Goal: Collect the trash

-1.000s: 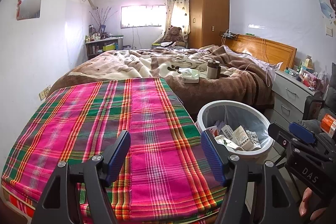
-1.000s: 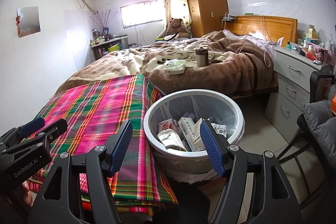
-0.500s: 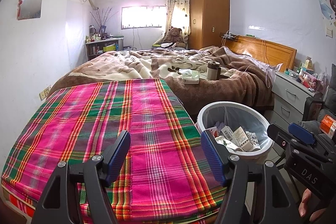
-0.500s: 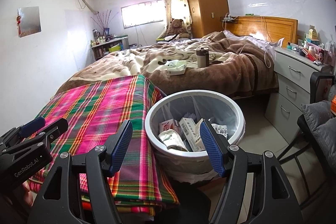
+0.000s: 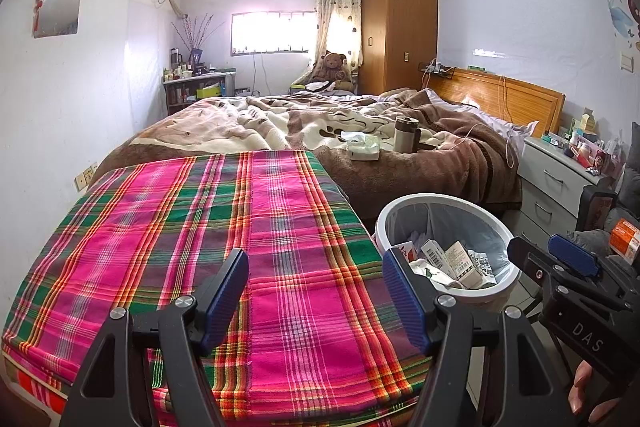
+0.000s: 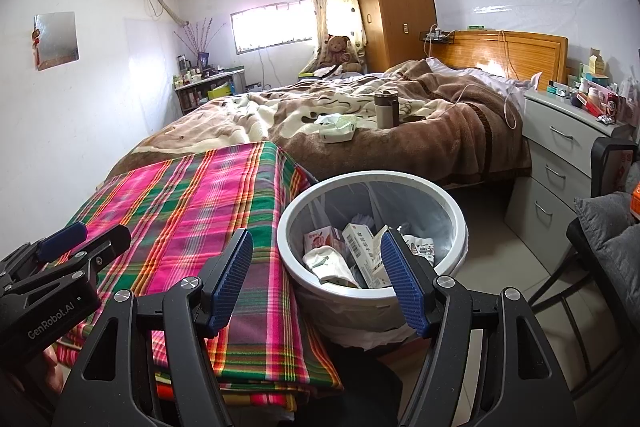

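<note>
A white round trash bin [image 5: 442,201] [image 6: 370,183] with a grey liner stands on the floor beside the plaid-covered table [image 5: 224,227] [image 6: 192,211]. It holds several crumpled cartons and papers [image 5: 448,259] [image 6: 360,251]. My left gripper [image 5: 316,295] hangs open over the plaid cloth with nothing between its blue pads. My right gripper [image 6: 316,275] is open too, empty, above the near rim of the bin. Each view shows the other gripper at its edge: the right gripper [image 5: 560,263] and the left gripper [image 6: 76,243].
A bed with a brown blanket [image 5: 360,131] lies behind, with a white tissue pack [image 5: 362,149] and a steel mug [image 5: 406,133] on it. A grey cluttered nightstand [image 5: 560,179] and a dark chair with a grey cushion [image 6: 608,227] stand at the right. A wardrobe [image 5: 396,23] stands at the back.
</note>
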Motion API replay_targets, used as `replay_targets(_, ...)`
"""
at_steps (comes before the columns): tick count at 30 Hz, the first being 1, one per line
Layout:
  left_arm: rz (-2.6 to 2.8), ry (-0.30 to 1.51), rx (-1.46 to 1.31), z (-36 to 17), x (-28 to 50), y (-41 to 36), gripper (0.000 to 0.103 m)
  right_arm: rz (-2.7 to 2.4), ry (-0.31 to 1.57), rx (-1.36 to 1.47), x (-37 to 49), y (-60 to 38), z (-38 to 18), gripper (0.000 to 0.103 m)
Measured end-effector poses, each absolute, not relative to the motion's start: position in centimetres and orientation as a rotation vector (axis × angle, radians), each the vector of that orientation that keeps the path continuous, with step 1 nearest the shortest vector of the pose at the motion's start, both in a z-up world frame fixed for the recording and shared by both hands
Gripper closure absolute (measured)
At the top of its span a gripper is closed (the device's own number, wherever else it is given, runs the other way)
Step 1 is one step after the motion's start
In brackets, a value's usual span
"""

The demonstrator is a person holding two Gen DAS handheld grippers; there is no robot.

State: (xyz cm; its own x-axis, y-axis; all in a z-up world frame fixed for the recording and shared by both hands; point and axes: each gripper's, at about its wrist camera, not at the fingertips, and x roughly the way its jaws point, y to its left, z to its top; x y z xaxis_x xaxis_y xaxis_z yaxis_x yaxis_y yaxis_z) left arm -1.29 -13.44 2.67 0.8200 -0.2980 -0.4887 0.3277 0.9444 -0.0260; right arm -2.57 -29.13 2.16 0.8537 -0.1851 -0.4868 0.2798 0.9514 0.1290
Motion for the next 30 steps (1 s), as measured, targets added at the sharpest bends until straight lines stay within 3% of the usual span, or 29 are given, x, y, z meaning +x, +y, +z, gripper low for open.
replay_targets(30,-0.333,0.514,0.055,2.46,-1.08,-13.49,0.034,-0.246,0.492,0.199,-2.47,-28.97,2.18,0.035)
